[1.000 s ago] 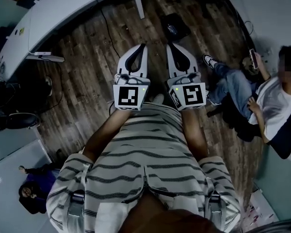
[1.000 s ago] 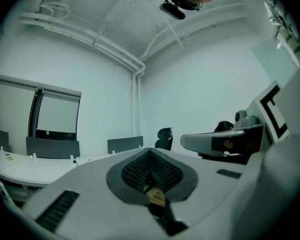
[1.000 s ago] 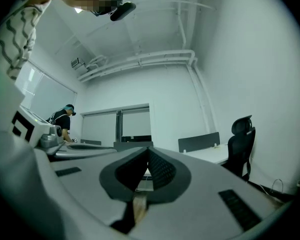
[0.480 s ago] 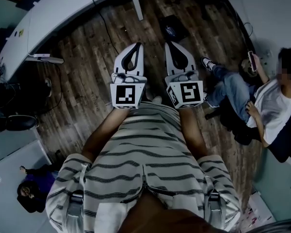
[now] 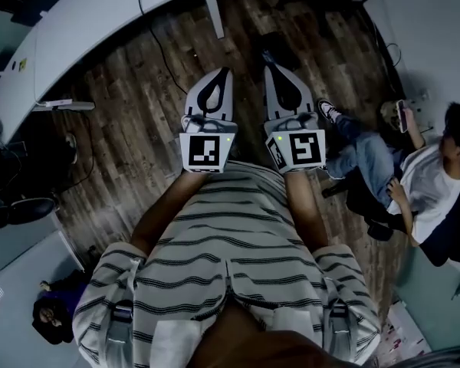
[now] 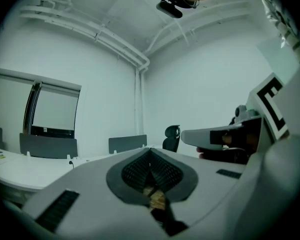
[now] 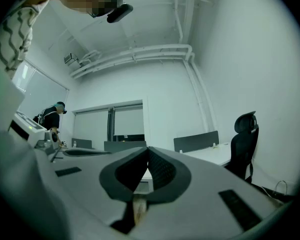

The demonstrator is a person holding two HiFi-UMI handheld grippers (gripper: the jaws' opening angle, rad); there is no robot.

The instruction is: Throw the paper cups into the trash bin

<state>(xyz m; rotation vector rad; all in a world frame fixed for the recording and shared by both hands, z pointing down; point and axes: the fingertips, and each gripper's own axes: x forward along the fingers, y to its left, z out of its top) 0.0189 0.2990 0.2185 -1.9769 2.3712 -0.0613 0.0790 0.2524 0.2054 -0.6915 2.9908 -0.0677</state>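
Floorboards (image 5: 138, 129) of dark wood fill the head view, and plain white walls with pipes (image 6: 90, 31) under the ceiling close the room in both gripper views. A long white desk (image 5: 84, 21) curves across the top left, one leg (image 5: 213, 10) standing on the boards and a black cable (image 5: 162, 41) trailing down beside it. The striped shirt (image 5: 230, 244) of the person holding the tools covers the lower middle of the head view.

At the right a seated person (image 5: 422, 182) in jeans holds a phone (image 5: 401, 116), feet stretched near the right gripper (image 5: 270, 66). Another person (image 5: 54, 313) shows at the lower left corner. A black office chair (image 7: 245, 144) stands beside a desk with low grey dividers (image 7: 196, 142).

A dark thing (image 5: 276, 41) lies on the floor just beyond the right gripper's tip, partly hidden by it; what it is cannot be told.

The left gripper (image 5: 225, 70) and the right one are held side by side, apart, level, their long axes parallel and pointing away from the body toward the desk. Both have their jaws clenched together with nothing between them.

No view shows the paper cups or the trash bin, so their place and heading cannot be told.
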